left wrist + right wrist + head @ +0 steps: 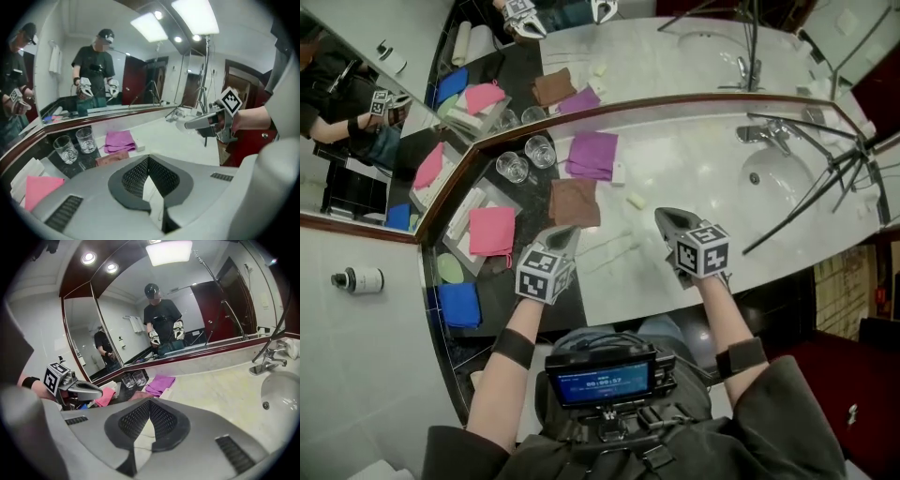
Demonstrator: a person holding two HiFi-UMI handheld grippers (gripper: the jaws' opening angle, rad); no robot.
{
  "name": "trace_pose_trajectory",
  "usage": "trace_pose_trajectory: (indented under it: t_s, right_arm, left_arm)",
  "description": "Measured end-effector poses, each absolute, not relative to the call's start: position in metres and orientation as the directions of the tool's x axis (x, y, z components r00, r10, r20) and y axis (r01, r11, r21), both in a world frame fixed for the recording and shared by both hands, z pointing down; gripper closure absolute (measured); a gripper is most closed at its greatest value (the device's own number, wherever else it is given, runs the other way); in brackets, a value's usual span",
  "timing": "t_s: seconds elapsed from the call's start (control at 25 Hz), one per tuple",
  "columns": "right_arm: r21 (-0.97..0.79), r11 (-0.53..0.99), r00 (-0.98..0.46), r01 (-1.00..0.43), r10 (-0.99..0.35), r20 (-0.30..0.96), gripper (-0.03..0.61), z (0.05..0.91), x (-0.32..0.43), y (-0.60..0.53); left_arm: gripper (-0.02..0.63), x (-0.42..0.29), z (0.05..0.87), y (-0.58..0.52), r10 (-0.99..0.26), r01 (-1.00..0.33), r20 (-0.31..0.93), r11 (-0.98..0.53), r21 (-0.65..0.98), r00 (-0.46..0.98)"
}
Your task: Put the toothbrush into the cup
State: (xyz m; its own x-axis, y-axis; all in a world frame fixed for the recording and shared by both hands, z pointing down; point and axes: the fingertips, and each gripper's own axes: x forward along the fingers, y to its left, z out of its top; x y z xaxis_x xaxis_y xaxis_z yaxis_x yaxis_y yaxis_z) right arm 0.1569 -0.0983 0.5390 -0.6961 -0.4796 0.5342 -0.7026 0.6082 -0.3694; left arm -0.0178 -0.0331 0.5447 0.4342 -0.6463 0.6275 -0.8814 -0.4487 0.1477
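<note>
Right now both grippers hang above a white marble surface [694, 178], side by side and apart. The left gripper [567, 232] is clenched, its dark ribbed pads meeting at the tip with nothing between them in its own view [149, 160]. The right gripper [666, 215] is likewise clenched and empty [150, 402].

Two clear glass tumblers [513, 167] [540, 150] stand upright and close together on a dark strip of the surface, beyond the left gripper and off to its left. Neither visibly holds anything. A folded brown cloth [574, 202] lies just ahead of the left gripper's tip, with a purple cloth [592, 153] farther out, beside the tumblers. A pink cloth [491, 230] sits on a white stack to the left of that gripper.

A faint pale streak [614, 247] lies on the surface between the two grippers, near the left one. It may be the toothbrush, but it is too faint to tell. A round white basin [778, 178] with a chrome tap [764, 134] lies well to the right of the right gripper.
</note>
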Motion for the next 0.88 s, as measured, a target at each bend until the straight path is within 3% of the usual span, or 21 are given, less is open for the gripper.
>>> trace_pose_trajectory:
  t_s: [0.48, 0.88]
  right_arm:
    - [-0.366, 0.634, -0.713, -0.681, -0.459, 0.53, 0.561, 0.531, 0.132, -0.094]
    - [-0.365, 0.626, -0.706, -0.689, -0.466, 0.533, 0.561, 0.532, 0.135, -0.09]
  left_arm:
    - [0.612, -0.114, 0.499, 0.013, -0.827, -0.913, 0.479, -0.097, 0.397, 0.296]
    - [0.612, -0.142, 0.497, 0.027, -0.855, -0.903, 0.46, -0.021, 0.428, 0.238]
